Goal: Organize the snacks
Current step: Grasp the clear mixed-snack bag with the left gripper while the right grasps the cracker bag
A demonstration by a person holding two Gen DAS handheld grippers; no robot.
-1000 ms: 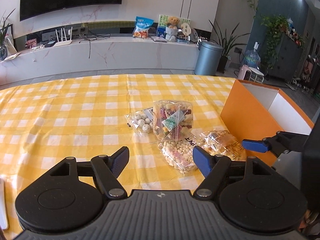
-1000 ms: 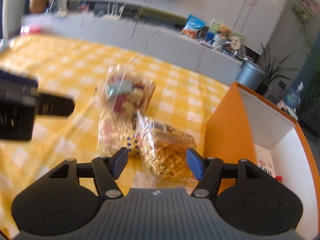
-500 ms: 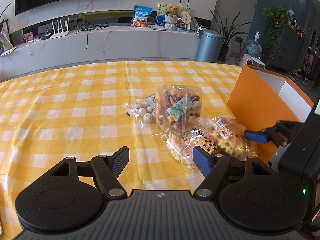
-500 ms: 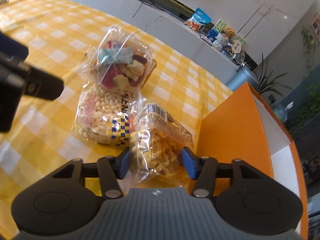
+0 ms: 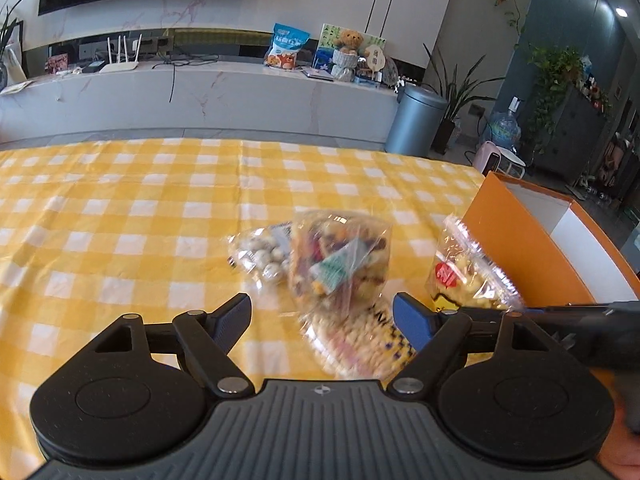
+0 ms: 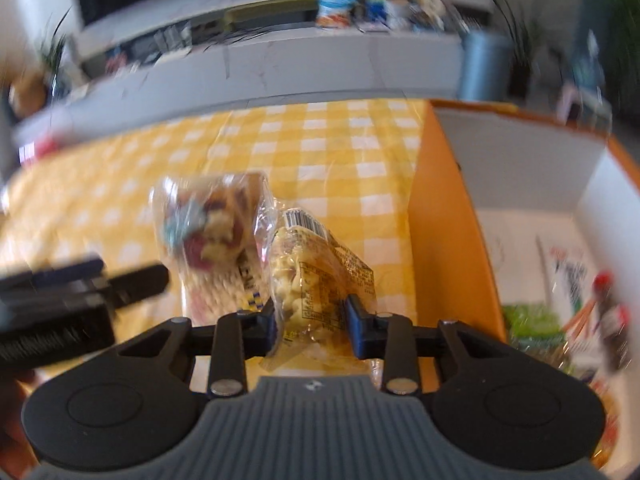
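Observation:
My right gripper (image 6: pixel 311 326) is shut on a clear bag of yellow snacks (image 6: pixel 316 276) and holds it lifted beside the orange box (image 6: pixel 444 232). The same bag (image 5: pixel 464 276) shows in the left wrist view, raised next to the box (image 5: pixel 516 240). My left gripper (image 5: pixel 322 318) is open and empty above the table, over a bag of small puffs (image 5: pixel 360 344). A bag of mixed sweets (image 5: pixel 340 256) and a bag of white balls (image 5: pixel 264 252) lie just beyond it on the yellow checked cloth (image 5: pixel 120 220).
The orange box has white inner walls and holds several packets (image 6: pixel 568 300). The left gripper (image 6: pixel 80 284) appears at the left of the right wrist view. A counter (image 5: pixel 200 96), a bin (image 5: pixel 414 124) and plants stand behind the table.
My right gripper closed on the yellow snack bag and lifted it off the cloth, swinging toward the orange box. My left gripper stayed open and shifted slightly.

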